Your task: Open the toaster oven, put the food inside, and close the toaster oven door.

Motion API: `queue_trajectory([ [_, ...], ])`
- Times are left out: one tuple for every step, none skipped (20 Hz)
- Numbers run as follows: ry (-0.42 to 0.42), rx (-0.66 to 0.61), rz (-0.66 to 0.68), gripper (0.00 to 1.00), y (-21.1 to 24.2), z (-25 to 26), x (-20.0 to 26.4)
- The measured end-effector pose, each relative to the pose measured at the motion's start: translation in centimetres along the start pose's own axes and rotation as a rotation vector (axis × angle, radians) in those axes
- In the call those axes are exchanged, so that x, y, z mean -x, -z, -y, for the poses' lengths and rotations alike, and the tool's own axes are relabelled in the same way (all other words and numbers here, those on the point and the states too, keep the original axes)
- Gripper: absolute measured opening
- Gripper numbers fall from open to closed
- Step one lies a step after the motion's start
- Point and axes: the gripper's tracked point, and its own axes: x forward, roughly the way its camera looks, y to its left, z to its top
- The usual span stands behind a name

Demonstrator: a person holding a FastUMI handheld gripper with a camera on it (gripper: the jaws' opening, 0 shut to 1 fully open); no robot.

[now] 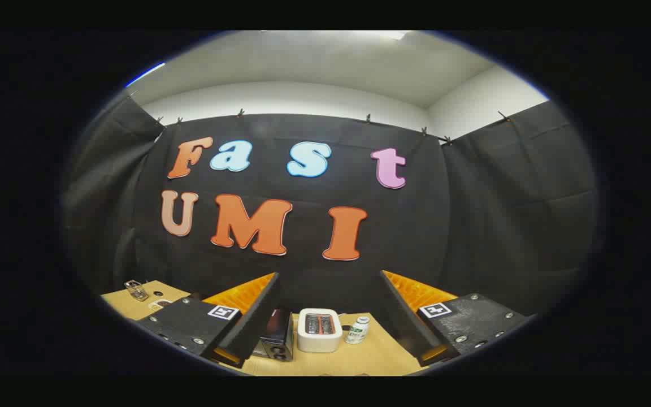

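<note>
Tongs (325, 316) spread apart, empty, above counter (370, 356). Toaster oven (276, 341) ahead between them, door seemingly closed. Whole task apparently left.

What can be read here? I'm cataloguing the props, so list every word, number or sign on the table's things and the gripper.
No text is readable.
Bottle: printed label, too small and blurred to read.
Dark toaster oven: no legible marking.
White appliance: no text visible.
Gripper, fingers open on nothing: square marker on each side, black-and-white pattern, no words.
</note>
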Motion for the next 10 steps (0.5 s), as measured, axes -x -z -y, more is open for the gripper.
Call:
queue_trajectory([
  [-0.004,-0.001,-0.005,1.00,0.1,-0.3,0.0],
  [-0.007,0.000,-0.009,1.00,0.2,-0.5,-0.1],
  [-0.008,0.001,-0.014,1.00,0.3,-0.7,-0.2],
  [-0.009,0.000,-0.019,1.00,0.4,-1.0,-0.3],
  [-0.011,-0.001,-0.022,1.00,0.5,-1.2,-0.4],
  [-0.012,0.000,-0.026,1.00,0.5,-1.4,-0.4],
  [-0.016,-0.001,-0.029,1.00,0.6,-1.6,-0.4],
  [-0.021,-0.003,-0.033,1.00,0.6,-2.0,-0.5],
  [-0.027,-0.006,-0.036,1.00,0.7,-2.3,-0.5],
  [-0.031,-0.008,-0.039,1.00,0.7,-2.7,-0.5],
])
